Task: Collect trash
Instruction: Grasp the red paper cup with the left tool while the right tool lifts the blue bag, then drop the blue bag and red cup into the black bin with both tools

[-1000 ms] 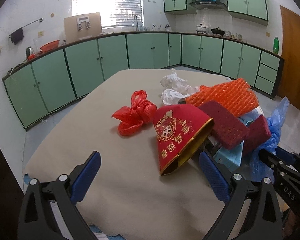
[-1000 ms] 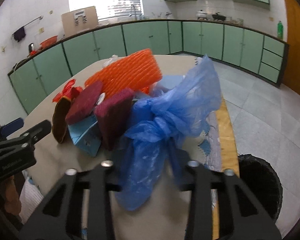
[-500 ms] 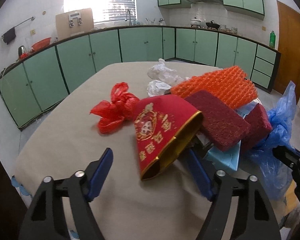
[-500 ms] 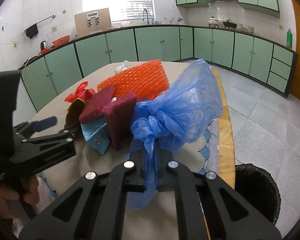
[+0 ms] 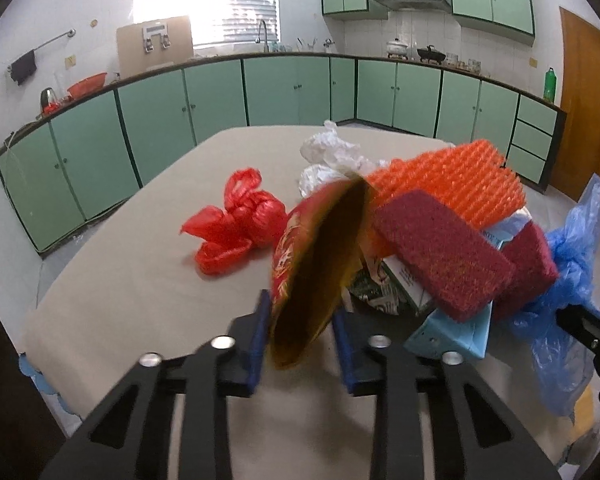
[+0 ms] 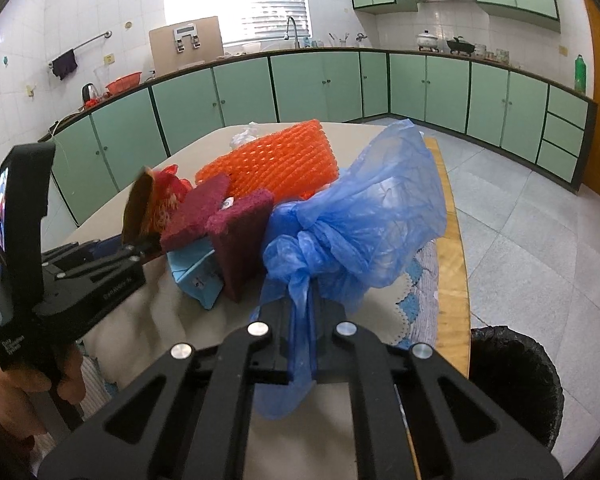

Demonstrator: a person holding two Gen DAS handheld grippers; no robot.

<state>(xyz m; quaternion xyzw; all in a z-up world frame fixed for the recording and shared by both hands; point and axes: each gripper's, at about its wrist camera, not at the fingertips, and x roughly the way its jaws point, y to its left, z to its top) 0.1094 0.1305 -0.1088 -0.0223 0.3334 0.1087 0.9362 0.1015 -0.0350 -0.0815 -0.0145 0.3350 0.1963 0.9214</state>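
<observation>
both grips set, lift-off next

left gripper (image 5: pixel 302 330) clamped on red gold-lined bag (image 5: pixel 316 264), tipped up between the pads. right gripper (image 6: pixel 302 320) pinched on blue plastic bag (image 6: pixel 356 216), bunched just ahead. next: carry both to black bin (image 6: pixel 514 380), low right, then release.

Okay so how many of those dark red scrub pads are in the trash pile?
2. One maroon scrub pad lies tilted on top of the pile, below the orange foam netting. The second maroon pad stands on edge beside it, against the blue plastic bag. More could be buried underneath.
</observation>
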